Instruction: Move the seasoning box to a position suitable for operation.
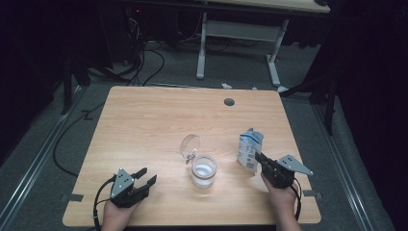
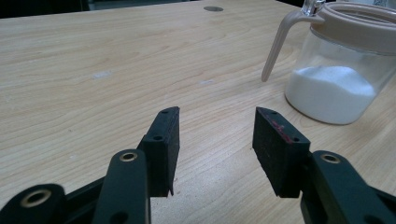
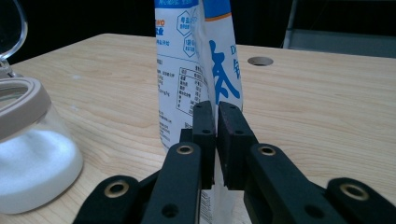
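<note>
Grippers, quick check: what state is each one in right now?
Left gripper: open, empty, jaws apart over the table.
Right gripper: shut on the blue-and-white pouch, beside the jar.

Both claws are matte black, built from flat bars pinned together with round, brass-coloured rivets. The left claw (image 1: 146,176) has two thick rectangular pads; one pad (image 2: 280,150) has a thin reddish streak along its inner edge, and small screw holes dot the side of the other. A grey three-cornered plate (image 1: 121,182) with a few dark holes sits on top, and a black cable (image 1: 97,204) loops out behind. The right claw (image 1: 258,157) looks like the same model (same black bars, same brass rivets), with its own grey plate (image 1: 294,164) and a black cable (image 1: 297,198) by the hand.
</note>
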